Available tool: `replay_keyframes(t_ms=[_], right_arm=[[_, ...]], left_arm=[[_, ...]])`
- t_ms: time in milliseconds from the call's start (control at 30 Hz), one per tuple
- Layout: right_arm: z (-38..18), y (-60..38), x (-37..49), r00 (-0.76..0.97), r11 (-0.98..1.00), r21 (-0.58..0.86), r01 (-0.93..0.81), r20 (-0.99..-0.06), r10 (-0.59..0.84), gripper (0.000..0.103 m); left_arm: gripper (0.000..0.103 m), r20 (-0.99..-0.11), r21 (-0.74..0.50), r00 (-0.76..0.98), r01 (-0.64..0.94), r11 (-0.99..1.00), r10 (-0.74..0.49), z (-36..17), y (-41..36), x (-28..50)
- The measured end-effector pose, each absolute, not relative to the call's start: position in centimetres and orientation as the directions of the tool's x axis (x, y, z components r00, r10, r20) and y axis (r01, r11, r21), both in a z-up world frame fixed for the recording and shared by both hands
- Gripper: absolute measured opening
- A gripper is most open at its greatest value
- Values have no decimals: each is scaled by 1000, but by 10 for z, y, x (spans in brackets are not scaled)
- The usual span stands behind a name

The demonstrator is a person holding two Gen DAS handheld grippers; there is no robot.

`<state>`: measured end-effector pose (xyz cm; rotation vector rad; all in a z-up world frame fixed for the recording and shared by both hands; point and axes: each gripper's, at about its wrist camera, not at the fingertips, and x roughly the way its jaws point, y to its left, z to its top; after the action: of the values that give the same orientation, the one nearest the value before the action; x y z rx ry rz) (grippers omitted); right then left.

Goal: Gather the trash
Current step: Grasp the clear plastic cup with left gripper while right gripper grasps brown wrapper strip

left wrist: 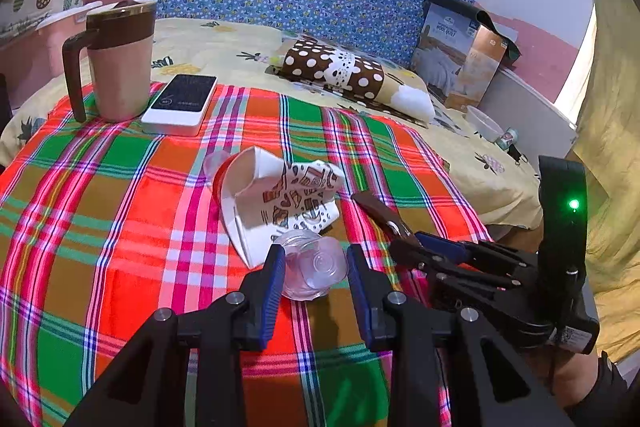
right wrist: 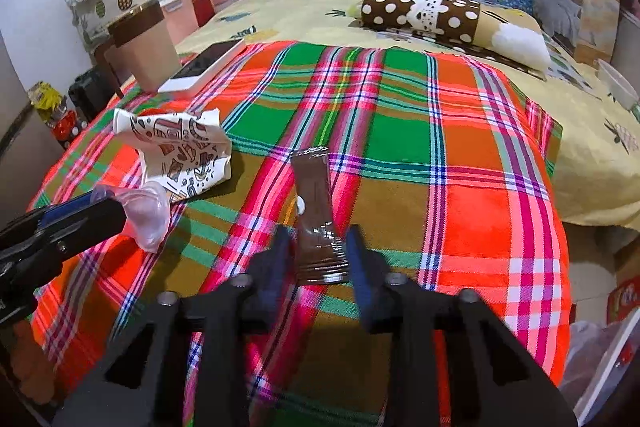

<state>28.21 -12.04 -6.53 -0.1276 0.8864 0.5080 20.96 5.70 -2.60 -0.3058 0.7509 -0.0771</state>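
Plaid cloth (left wrist: 120, 227) covers the surface, with a mug (left wrist: 120, 63) and power bank (left wrist: 182, 105) at upper left. Only the right wrist view shows the brown wrapper (right wrist: 316, 211) full length. Left gripper (left wrist: 314, 267) pinches a clear plastic cup (left wrist: 316, 267) beside the crumpled paper cup (left wrist: 276, 199); right gripper (right wrist: 318, 259) is clamped on the wrapper's near end.

Boxed bedding pkg (left wrist: 452, 55) at the far end of the bed reads "WOOL QUILT" in white caps on blue. Power bank's (left wrist: 182, 103) small print is too blurry to read.
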Motion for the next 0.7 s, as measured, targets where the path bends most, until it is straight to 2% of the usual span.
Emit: replay_keyframes(t_ms=[700], right_arm=[[-34,-174,194,585,882,173,-438,-690,426,28]], left_arm=[[32,-635,-290,738,43,956,-226,-2,20,139]])
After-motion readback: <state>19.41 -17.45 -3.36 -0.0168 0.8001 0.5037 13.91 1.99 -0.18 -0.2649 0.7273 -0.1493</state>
